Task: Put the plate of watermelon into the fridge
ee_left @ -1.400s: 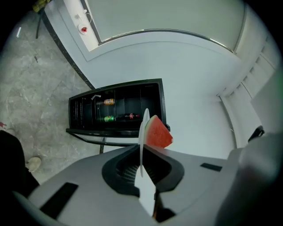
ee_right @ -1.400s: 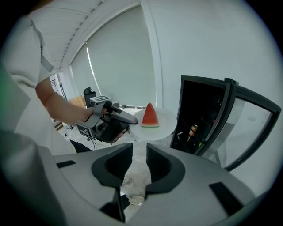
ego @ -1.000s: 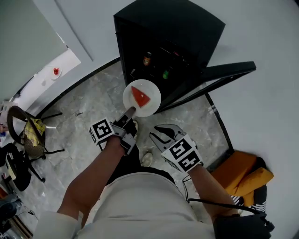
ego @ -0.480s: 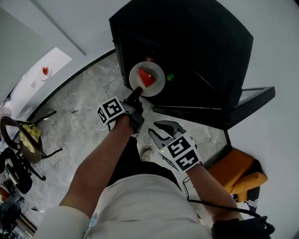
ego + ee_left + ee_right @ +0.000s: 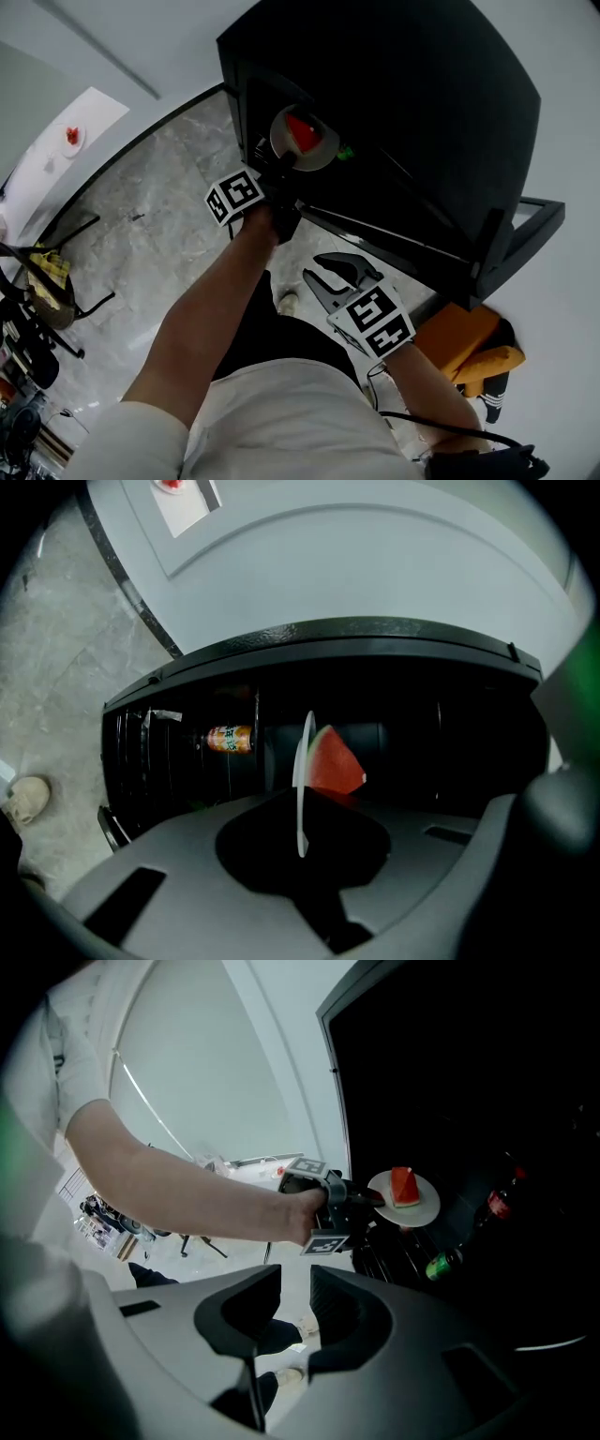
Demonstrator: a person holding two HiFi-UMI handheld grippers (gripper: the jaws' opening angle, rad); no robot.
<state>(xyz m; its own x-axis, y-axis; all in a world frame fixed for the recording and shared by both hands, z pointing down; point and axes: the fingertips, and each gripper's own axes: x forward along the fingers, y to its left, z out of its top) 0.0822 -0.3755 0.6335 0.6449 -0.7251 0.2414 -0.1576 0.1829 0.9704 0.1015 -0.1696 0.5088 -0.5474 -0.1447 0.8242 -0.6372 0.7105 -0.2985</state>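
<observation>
At the open black fridge (image 5: 422, 122), left gripper (image 5: 281, 169), clamped on round white plate (image 5: 324, 154) bearing red watermelon wedge (image 5: 302, 131), has pushed farther in; right gripper (image 5: 328, 270) hangs slightly apart, empty.

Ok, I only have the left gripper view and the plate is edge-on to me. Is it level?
Observer: Roughly, yes. The right gripper view shows the plate flat, with the watermelon on top.
Operator: Is the right gripper holding anything?
Observer: No. The right gripper is open and empty, low by the person's waist.
Operator: Is the door in the way?
Observer: No. The door stands open at the right, apart from the plate.
</observation>
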